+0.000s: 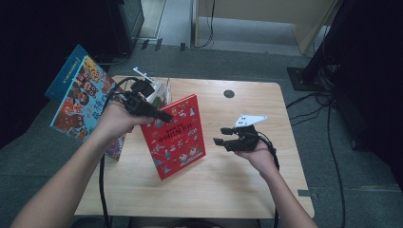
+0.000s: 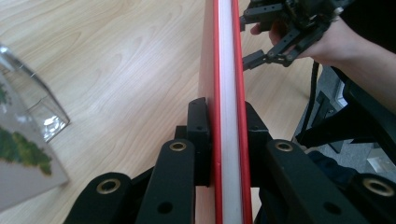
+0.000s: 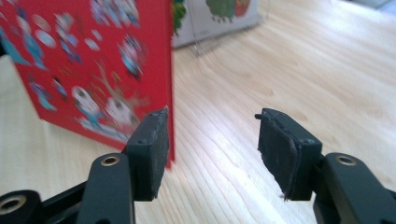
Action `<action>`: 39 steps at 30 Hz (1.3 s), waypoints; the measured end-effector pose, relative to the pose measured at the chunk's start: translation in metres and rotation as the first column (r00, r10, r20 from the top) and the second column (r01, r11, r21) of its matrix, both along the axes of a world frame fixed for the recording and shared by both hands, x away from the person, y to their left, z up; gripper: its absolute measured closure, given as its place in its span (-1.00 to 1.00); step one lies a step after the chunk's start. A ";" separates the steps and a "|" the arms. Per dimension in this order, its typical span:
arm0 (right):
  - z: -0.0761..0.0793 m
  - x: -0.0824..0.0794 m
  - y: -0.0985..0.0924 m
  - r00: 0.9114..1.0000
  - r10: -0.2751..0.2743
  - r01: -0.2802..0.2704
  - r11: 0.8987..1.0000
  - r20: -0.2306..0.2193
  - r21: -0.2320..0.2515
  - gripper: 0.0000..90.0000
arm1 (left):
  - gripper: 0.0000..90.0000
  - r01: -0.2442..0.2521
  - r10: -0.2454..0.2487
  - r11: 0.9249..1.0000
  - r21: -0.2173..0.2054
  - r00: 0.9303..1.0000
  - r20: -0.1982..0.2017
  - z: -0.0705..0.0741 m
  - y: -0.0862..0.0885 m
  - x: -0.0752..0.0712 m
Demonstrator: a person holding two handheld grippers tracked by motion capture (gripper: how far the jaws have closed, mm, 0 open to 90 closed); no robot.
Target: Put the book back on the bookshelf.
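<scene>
A red picture book (image 1: pixel 178 137) stands tilted on its lower edge on the wooden table (image 1: pixel 237 190). My left gripper (image 1: pixel 163 116) is shut on the book's upper edge. In the left gripper view the red covers and white page block (image 2: pixel 226 56) run straight between the two pads of the left gripper (image 2: pixel 227 119). My right gripper (image 1: pixel 222 136) hovers just right of the book, jaws open and empty, pointing at its right edge. In the right gripper view the book's corner (image 3: pixel 93 60) lies just beyond the left pad of the right gripper (image 3: pixel 212 135). The right gripper (image 2: pixel 250 39) also appears past the book.
Several colourful picture books (image 1: pixel 71 99) lean at the table's left edge. A clear plastic stand (image 1: pixel 161 92) with another book is behind the red one, seen also as the stand (image 2: pixel 42 116). A round black cable hole (image 1: pixel 229 93) lies at the back. Cables cross the floor (image 1: pixel 332 142) on the right.
</scene>
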State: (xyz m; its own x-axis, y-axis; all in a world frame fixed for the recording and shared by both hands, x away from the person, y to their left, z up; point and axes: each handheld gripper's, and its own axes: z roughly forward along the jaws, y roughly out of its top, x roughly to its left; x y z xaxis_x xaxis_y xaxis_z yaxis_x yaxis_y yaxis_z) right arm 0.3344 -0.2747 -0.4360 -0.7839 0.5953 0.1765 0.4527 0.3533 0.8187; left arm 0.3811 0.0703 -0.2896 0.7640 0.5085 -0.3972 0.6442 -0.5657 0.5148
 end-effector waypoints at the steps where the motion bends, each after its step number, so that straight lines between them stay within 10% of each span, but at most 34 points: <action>1: -0.004 0.000 0.000 1.000 -0.008 0.008 1.000 -0.001 -0.004 -0.06 | 0.78 -0.006 0.006 1.000 -0.002 1.000 0.004 0.001 0.003 -0.001; 18: -0.050 -0.003 0.008 0.994 -0.097 0.094 0.992 -0.040 -0.079 -0.03 | 0.78 -0.124 0.125 0.992 -0.024 0.992 0.022 0.011 0.057 -0.008; 39: -0.081 -0.002 0.013 0.990 -0.137 0.132 0.977 -0.022 -0.169 -0.05 | 0.78 -0.295 0.295 0.955 -0.022 0.954 0.042 0.018 0.130 -0.026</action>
State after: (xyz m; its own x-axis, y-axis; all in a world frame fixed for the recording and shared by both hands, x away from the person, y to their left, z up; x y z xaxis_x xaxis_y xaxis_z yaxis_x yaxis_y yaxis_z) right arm 0.3320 -0.2613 -0.5166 -0.6901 0.7180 0.0903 0.5312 0.4179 0.7370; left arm 0.3555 0.2003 -0.2711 0.5980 0.7081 -0.3755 0.7574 -0.3458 0.5539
